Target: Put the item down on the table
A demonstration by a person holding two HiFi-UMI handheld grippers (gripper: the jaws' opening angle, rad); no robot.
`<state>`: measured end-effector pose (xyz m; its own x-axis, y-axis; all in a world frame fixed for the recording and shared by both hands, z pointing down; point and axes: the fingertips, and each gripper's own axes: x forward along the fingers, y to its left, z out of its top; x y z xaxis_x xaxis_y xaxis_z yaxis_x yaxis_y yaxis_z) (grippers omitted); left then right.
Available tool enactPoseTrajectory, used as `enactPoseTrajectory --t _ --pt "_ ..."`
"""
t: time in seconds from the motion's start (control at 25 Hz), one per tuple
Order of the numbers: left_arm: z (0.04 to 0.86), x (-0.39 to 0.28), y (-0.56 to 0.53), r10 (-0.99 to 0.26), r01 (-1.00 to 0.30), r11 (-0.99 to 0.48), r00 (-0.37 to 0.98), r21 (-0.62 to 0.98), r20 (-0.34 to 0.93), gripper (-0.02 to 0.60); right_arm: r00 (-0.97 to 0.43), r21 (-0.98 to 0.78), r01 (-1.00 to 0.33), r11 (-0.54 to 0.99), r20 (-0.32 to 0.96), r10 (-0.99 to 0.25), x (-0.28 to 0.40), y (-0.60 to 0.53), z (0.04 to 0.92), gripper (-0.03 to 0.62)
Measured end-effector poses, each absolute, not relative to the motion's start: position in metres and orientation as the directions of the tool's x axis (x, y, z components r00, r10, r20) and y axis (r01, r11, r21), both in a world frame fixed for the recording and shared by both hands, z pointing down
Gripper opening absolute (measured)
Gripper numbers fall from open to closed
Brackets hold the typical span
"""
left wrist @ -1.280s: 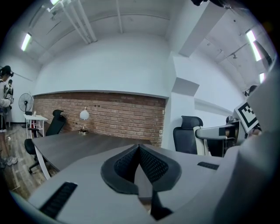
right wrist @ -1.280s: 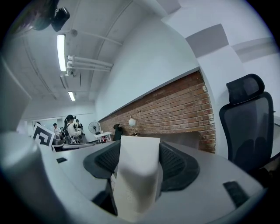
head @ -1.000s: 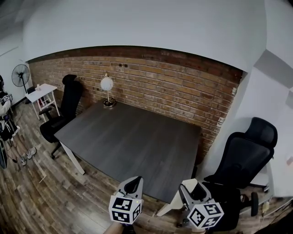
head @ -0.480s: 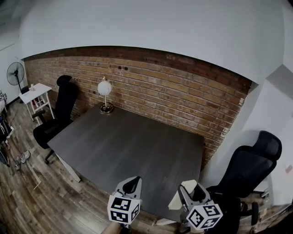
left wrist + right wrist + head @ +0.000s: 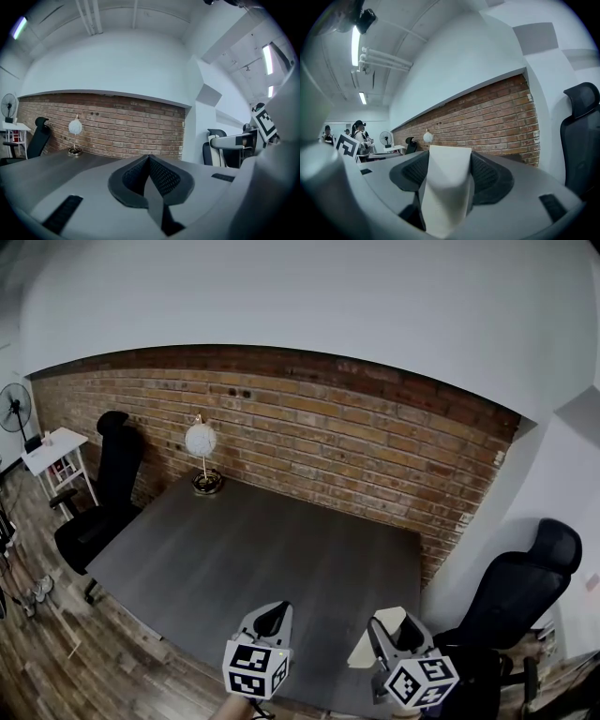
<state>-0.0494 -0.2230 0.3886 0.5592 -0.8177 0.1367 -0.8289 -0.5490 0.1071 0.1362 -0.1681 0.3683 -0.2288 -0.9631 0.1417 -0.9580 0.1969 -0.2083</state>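
Observation:
My right gripper (image 5: 398,626) is shut on a cream-white, flat, blocky item (image 5: 367,647), held over the near right corner of the dark grey table (image 5: 262,559). The right gripper view shows the item (image 5: 447,183) filling the gap between the dark ribbed pads, with the gripper (image 5: 449,157) raised well above the tabletop. My left gripper (image 5: 272,617) hovers over the table's near edge. In the left gripper view, the left gripper (image 5: 149,160) has its pads pressed together with nothing between them.
A globe lamp (image 5: 201,442) stands at the table's far left corner against the brick wall (image 5: 356,446). Black office chairs sit at the left (image 5: 103,493) and right (image 5: 520,587). A white side table (image 5: 52,442) and a fan (image 5: 14,404) are far left. People stand far off (image 5: 358,129).
The view has moved forward and to the right: the table now reaches under both grippers. The grippers keep their places in the frame, and the right one still holds the item.

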Motion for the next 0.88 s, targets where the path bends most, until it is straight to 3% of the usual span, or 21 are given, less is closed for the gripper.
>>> enactPoseTrajectory --t 0.88 --pt "0.411 -0.068 -0.314 -0.76 -0.774 -0.61 0.632 0.171 0.15 0.017 -0.099 -0.172 -0.983 0.067 0.184 -0.978 0.125 -0.228 0.379 0.298"
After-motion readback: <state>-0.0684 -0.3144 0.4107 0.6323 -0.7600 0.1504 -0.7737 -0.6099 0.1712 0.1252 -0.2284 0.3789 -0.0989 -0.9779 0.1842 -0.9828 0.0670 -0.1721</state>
